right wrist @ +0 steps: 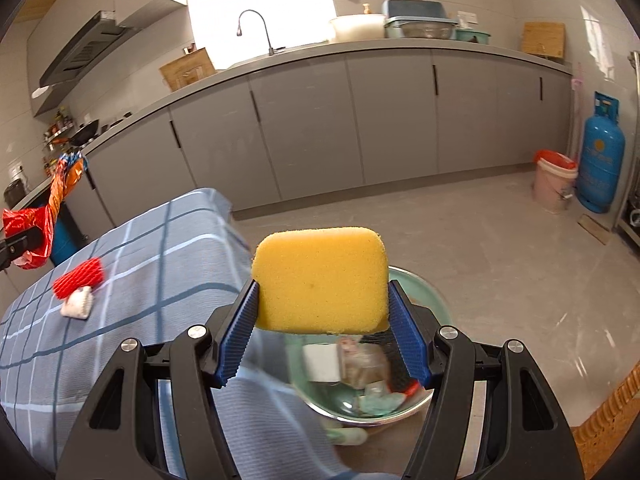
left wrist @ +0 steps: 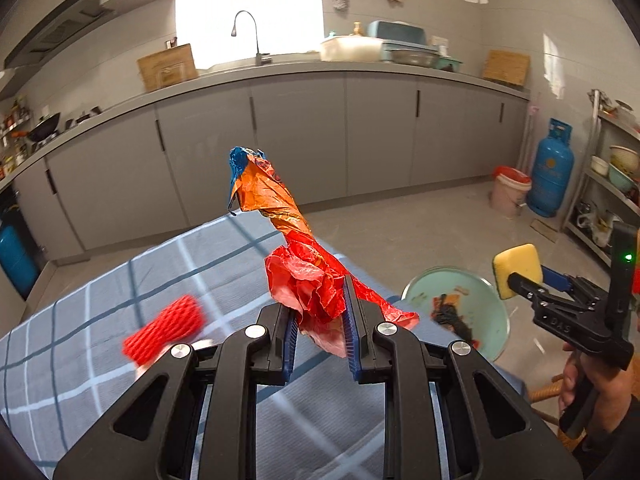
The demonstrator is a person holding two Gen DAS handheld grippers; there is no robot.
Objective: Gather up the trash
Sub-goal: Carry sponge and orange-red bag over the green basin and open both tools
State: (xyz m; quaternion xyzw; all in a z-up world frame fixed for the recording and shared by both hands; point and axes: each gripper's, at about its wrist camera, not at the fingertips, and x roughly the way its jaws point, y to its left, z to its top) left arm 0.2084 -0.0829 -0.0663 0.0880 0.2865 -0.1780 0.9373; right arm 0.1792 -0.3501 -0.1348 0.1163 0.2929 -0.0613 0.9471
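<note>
My left gripper (left wrist: 320, 320) is shut on a crumpled red, orange and blue wrapper (left wrist: 296, 264) that sticks up above the checked tablecloth (left wrist: 120, 380). The same wrapper (right wrist: 44, 216) shows at the far left of the right wrist view. My right gripper (right wrist: 322, 316) is shut on a yellow sponge (right wrist: 320, 278), held above a pale green bowl (right wrist: 424, 296) with scraps of trash in it. In the left wrist view the sponge (left wrist: 518, 268) and right gripper (left wrist: 520, 280) hang beside the bowl (left wrist: 480, 312). A red foam net (left wrist: 164, 334) lies on the cloth.
A white crumpled scrap (right wrist: 78, 306) lies next to the red foam net (right wrist: 78, 278). Grey cabinets (left wrist: 300, 132) with a sink tap (left wrist: 246, 32) run along the back. A blue gas cylinder (right wrist: 602, 152) and a pale bucket (right wrist: 554, 184) stand on the floor at right.
</note>
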